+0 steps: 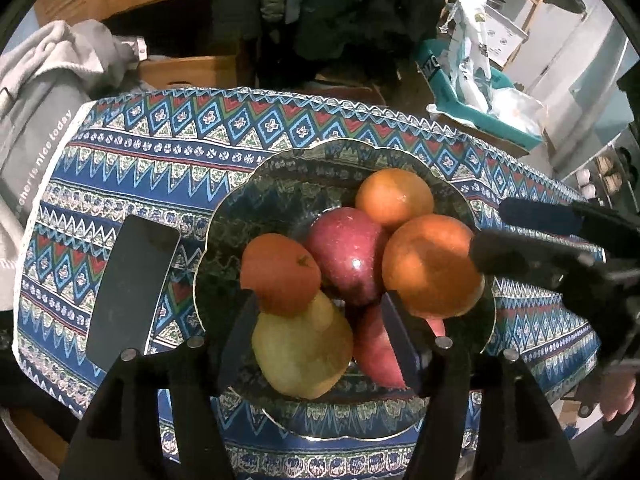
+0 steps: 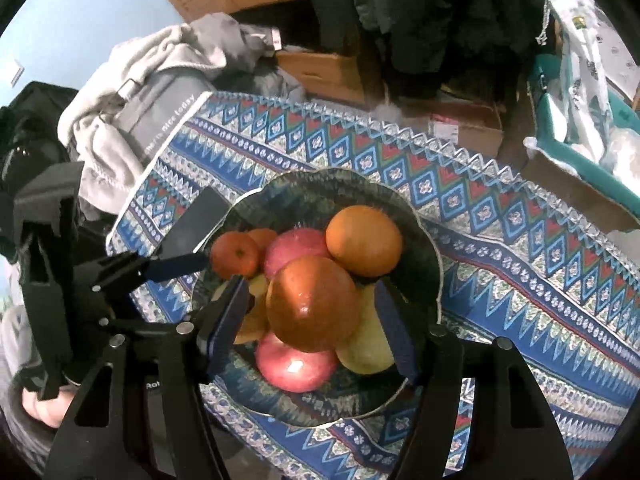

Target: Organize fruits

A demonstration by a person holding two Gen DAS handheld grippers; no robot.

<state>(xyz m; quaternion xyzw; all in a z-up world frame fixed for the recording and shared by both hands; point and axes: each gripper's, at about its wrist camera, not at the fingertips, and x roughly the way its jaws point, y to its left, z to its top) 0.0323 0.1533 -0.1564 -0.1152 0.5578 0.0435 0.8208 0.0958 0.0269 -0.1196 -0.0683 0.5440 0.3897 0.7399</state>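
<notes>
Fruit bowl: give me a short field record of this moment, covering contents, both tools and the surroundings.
bowl: dark patterned fruit bowl on the patterned tablecloth
contents: oranges, red apples, a yellow-green pear, piled together
left tool: open, over the pear side, holding nothing
right tool: open, straddling the nearest orange, grip not confirmed
beside bowl: black phone

patterned tablecloth (image 1: pixel 168 136), black phone (image 1: pixel 132 288), grey clothing (image 1: pixel 48 80), cardboard box (image 2: pixel 324 68)

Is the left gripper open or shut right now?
Open. In its own wrist view the left gripper has its fingers spread wide above the pear in the bowl, touching nothing.
</notes>
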